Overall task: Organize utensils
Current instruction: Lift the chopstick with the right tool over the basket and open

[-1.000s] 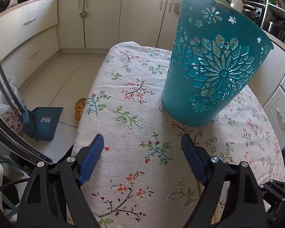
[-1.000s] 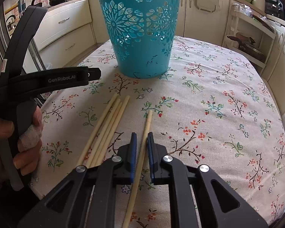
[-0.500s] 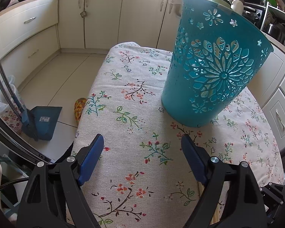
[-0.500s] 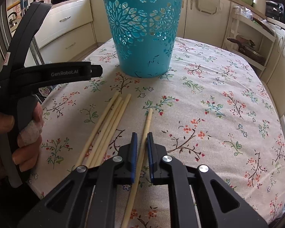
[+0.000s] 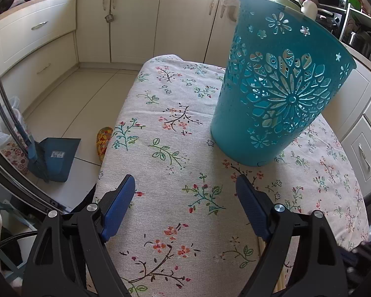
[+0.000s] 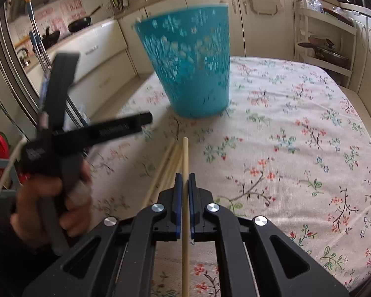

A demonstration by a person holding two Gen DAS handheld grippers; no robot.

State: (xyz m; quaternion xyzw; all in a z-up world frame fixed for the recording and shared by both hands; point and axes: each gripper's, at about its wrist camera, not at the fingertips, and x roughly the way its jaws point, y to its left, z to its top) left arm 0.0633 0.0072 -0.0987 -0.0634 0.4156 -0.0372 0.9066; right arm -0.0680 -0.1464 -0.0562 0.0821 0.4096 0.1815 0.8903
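The table (image 6: 296,128) with the flowery cloth is carrying a tall teal basket (image 6: 190,64) with flower-shaped holes. In front of the basket, a few more wooden chopsticks (image 6: 169,163) are lying flat. The right gripper (image 6: 185,188) is squeezing one chopstick (image 6: 185,153) tight between its fingers, tip aiming at the basket. A good way: lift it high over the basket's rim, tip it down, then let go. The left gripper (image 5: 183,193), near the basket, is waiting wide open and empty.

Our right gripper (image 6: 185,177) points forward and down, and its blue pads (image 6: 178,193) are pressed together on a thin stick. Our left gripper (image 5: 185,188) has its jaws wide apart with nothing between them. Our left hand (image 6: 54,208) grips its handle.
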